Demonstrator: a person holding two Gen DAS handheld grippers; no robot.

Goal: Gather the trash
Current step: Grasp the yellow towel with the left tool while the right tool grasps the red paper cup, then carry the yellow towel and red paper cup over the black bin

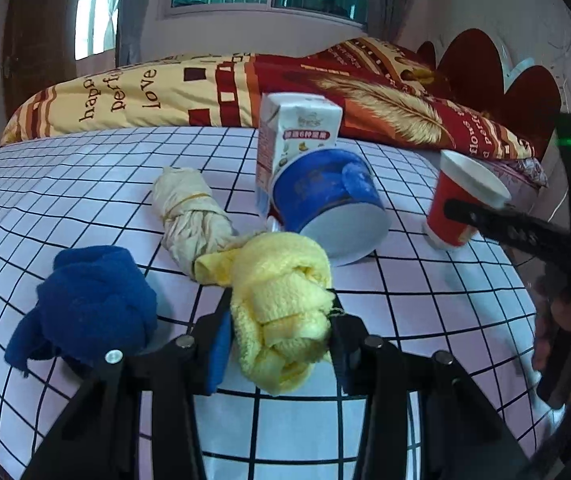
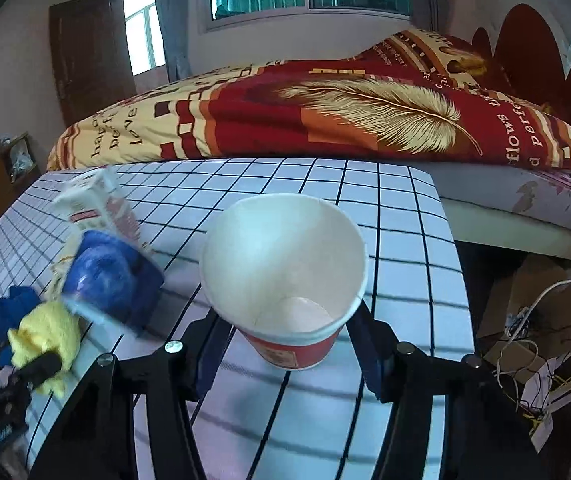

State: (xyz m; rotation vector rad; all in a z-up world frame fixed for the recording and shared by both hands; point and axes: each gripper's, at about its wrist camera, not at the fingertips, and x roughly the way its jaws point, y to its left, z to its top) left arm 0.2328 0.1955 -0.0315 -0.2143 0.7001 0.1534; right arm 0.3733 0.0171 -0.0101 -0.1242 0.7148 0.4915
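Right wrist view, frame centre: right gripper clamps red paper cup, tilted for removal; left gripper pinches yellow cloth.

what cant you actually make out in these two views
- Left wrist view: the base of the milk carton is hidden behind the tipped blue bowl.
- Left wrist view: whether the left claw truly pinches the yellow cloth is unclear; the cloth covers the finger pads.
- Right wrist view: carton and bowl are motion-blurred, print unreadable.
- Right wrist view: the right claw flanks the red paper cup, but the cup's wall hides any contact.
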